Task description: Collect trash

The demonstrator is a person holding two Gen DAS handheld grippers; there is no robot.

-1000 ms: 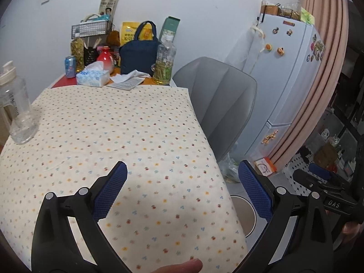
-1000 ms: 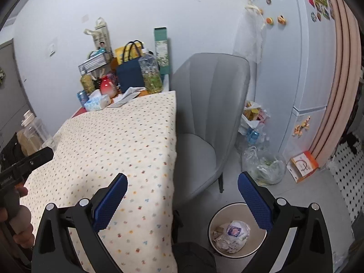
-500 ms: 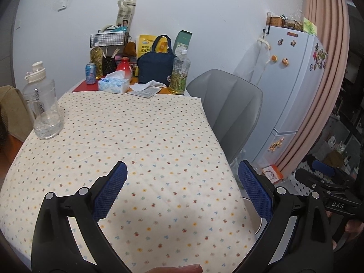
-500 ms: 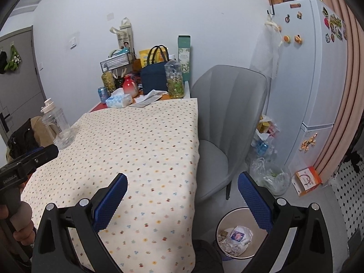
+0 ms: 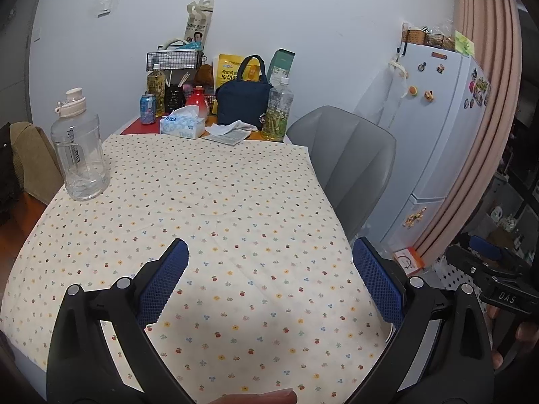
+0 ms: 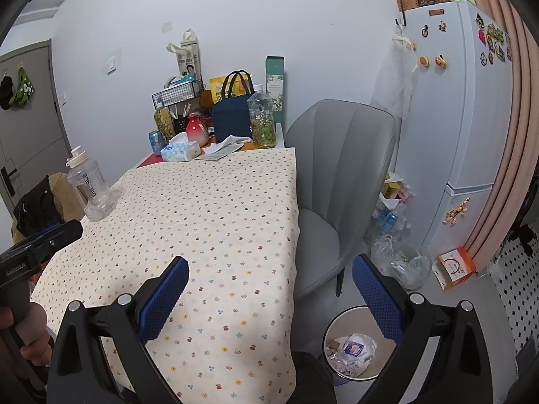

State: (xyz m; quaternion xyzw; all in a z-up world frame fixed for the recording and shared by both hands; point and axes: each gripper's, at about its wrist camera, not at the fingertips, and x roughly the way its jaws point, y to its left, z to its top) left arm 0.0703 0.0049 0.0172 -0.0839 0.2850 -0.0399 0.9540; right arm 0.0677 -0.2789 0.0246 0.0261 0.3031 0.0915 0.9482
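we found the table [image 5: 235, 208] cloth-covered, a bin [image 6: 340, 323] of wrappers by its near corner; left gripper [image 5: 269, 279] and right gripper [image 6: 269, 286] gaped wide.

Looking like a small home dining corner. Standing by the white wall, a table [image 5: 209, 202] wearing a flowered cloth, with a grey padded chair [image 6: 340, 181] sitting just beside it. Crowding the far end of the table: a tissue box [image 5: 183, 126], a navy lunch bag [image 5: 243, 101], a soda can [image 5: 147, 108], drink bottles, snack packets. Standing near the left edge, a big clear water jug [image 5: 80, 149]. Showing family life, a white fridge [image 6: 461, 128] carrying many magnets, next to a pink curtain [image 6: 518, 107]. Sitting on the floor, a round waste bin [image 6: 350, 353] holding wrappers, and plastic bags [image 6: 401, 259] lying near the fridge.
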